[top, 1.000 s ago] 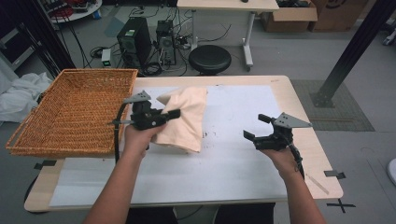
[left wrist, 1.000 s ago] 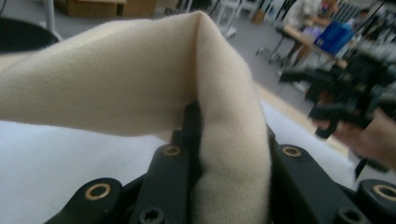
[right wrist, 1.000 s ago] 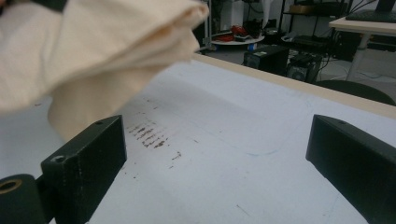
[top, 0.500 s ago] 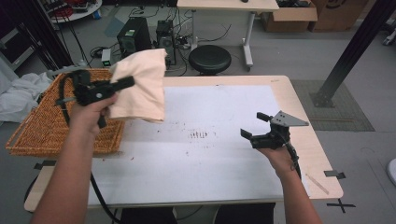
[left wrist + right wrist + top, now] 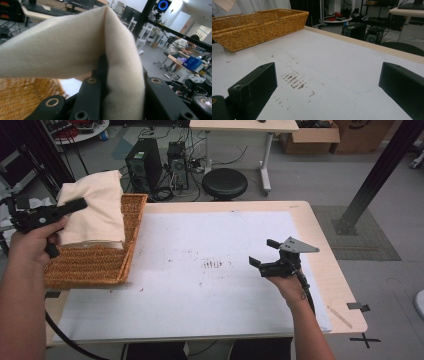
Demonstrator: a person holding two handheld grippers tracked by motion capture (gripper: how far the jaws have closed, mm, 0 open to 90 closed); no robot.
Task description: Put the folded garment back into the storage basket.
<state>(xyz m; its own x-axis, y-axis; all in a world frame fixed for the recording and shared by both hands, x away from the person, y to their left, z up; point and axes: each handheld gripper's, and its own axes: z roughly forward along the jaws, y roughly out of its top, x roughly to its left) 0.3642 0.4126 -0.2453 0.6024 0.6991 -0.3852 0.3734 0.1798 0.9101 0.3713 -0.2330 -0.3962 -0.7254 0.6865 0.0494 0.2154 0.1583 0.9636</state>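
A cream folded cloth [image 5: 97,205] hangs above the wicker basket [image 5: 90,265] at the table's left end. My left gripper [image 5: 75,207] is shut on the cloth, held up over the basket's left part. In the left gripper view the cloth [image 5: 75,42] drapes over both black jaws of the left gripper [image 5: 125,75] and hides their tips, with basket weave [image 5: 27,97] below. My right gripper [image 5: 262,252] hovers open over the right side of the white table cover [image 5: 200,235], nothing between its jaws. In the right gripper view the right gripper [image 5: 327,82] faces the basket [image 5: 259,22] across the cover.
Small brown stains [image 5: 214,265] mark the middle of the white cover. Behind the table, on the floor, stand a black stool [image 5: 225,182] and computer towers [image 5: 145,167]. A black slanted post [image 5: 375,175] rises at the right.
My left hand has carried the cloth up and to the left, from the table's middle to above the basket. The right gripper has stayed nearly in place.
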